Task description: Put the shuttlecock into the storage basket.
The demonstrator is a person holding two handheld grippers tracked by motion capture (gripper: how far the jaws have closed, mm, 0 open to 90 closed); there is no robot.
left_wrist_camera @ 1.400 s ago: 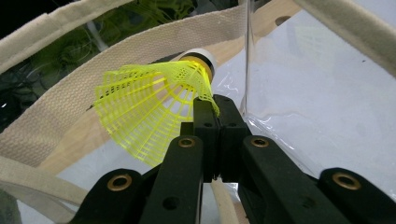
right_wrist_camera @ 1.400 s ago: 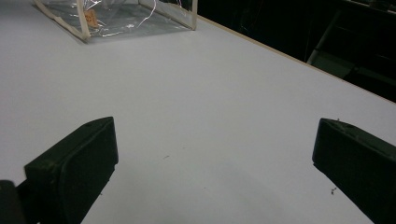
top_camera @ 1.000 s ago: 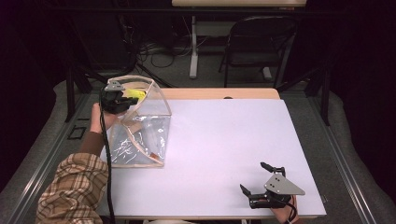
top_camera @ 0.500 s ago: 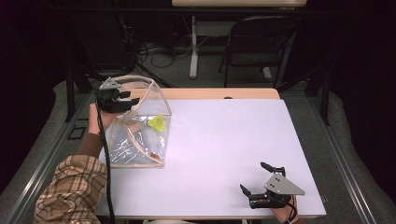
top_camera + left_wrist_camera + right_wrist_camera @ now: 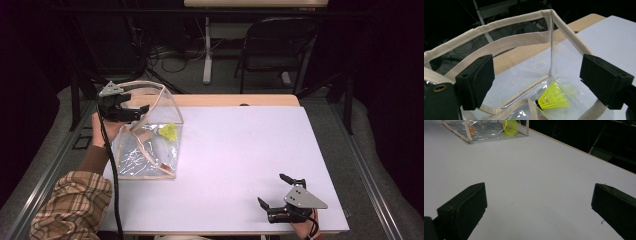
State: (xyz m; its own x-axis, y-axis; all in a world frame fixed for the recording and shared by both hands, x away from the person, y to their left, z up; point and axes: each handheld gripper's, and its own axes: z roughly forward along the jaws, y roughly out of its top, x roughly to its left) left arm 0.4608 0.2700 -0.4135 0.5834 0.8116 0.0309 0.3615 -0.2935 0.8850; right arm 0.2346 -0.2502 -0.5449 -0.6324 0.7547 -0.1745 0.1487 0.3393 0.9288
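Yellow shuttlecock (image 5: 169, 131) is now seen lying on the floor of the clear bag (image 5: 150, 165), at 10 o'clock on the surface (image 5: 240, 150); a second earlier it was held at the bag mouth. Left tool (image 5: 135, 111) has just been opened: jaws wide, nothing between them, poised above the bag rim with the shuttlecock below. Release is judged complete. Right tool (image 5: 275, 192) is rested at 5 o'clock, jaws wide and empty, position unchanged.

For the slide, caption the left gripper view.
Open hand-held gripper above a clear bag holding a yellow shuttlecock.
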